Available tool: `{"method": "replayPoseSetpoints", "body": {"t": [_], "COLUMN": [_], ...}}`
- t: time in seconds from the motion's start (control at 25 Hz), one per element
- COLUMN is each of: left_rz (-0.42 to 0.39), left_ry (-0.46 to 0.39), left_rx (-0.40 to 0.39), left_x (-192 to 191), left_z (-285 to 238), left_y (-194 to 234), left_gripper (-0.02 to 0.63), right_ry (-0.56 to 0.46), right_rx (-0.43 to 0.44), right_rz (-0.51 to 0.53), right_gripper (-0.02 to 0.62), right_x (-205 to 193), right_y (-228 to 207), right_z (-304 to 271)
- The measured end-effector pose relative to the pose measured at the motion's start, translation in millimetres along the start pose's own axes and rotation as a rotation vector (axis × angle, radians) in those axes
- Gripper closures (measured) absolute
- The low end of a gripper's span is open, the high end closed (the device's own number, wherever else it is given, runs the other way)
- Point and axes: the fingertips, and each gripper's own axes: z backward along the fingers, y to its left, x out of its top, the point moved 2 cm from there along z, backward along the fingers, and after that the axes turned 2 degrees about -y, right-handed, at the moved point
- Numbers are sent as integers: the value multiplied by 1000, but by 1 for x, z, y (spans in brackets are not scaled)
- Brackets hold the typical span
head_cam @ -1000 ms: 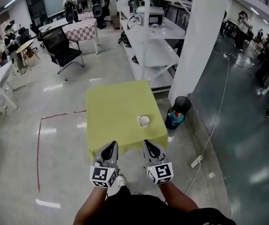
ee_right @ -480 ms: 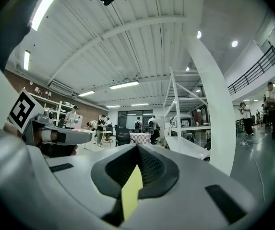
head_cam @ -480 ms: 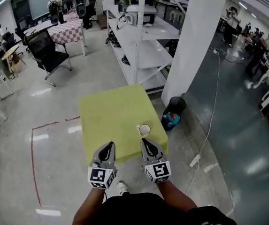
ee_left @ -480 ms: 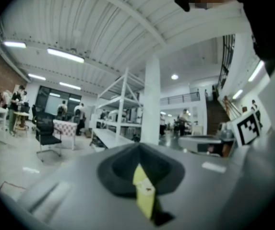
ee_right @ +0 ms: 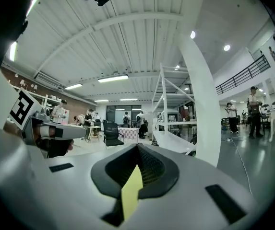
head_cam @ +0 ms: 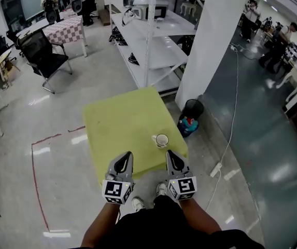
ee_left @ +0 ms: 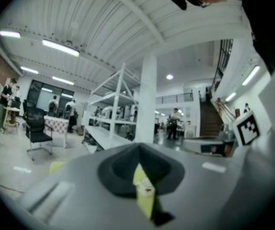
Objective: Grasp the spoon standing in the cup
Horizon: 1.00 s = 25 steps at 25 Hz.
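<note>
A white cup (head_cam: 160, 139) stands near the right front corner of the yellow-green table (head_cam: 122, 123). Something thin pokes from its left rim; I cannot make the spoon out clearly. Both grippers hover side by side over the table's front edge, pointing away from me. The left gripper (head_cam: 123, 162) is shut and empty, left of the cup. Just in front of the cup and slightly to its right, the right gripper (head_cam: 172, 158) is shut and holds nothing. In the left gripper view the left gripper (ee_left: 138, 147) has its tips together, as does the right gripper (ee_right: 138, 147) in the right gripper view.
A black bin (head_cam: 191, 110) with blue contents sits by the table's right side, at the foot of a white pillar (head_cam: 210, 40). White shelving (head_cam: 148, 40) stands behind the table. A cable and power strip (head_cam: 215, 169) lie on the floor to the right. An office chair (head_cam: 42, 56) is far left.
The view has shifted, and both grippers now reach over the table's front edge, closer to the cup. Both stayed shut. The cup has not moved on the table.
</note>
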Motion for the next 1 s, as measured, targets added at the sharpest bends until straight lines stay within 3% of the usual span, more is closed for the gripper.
{"method": "replayPoseSetpoints", "body": {"t": [0.72, 1.0], "left_rz": [30, 13], "left_ry": [176, 231], "left_rx": [-43, -27], "left_x": [-81, -116], "left_z": [-65, -78], "left_y": [-4, 3], "left_gripper": [600, 600], "right_ry": [182, 244], "right_rx": [59, -6], "right_rz": [-8, -31], "right_gripper": [588, 586], "right_x": [-97, -143], "right_y": [-28, -52], "right_z": [-28, -33]}}
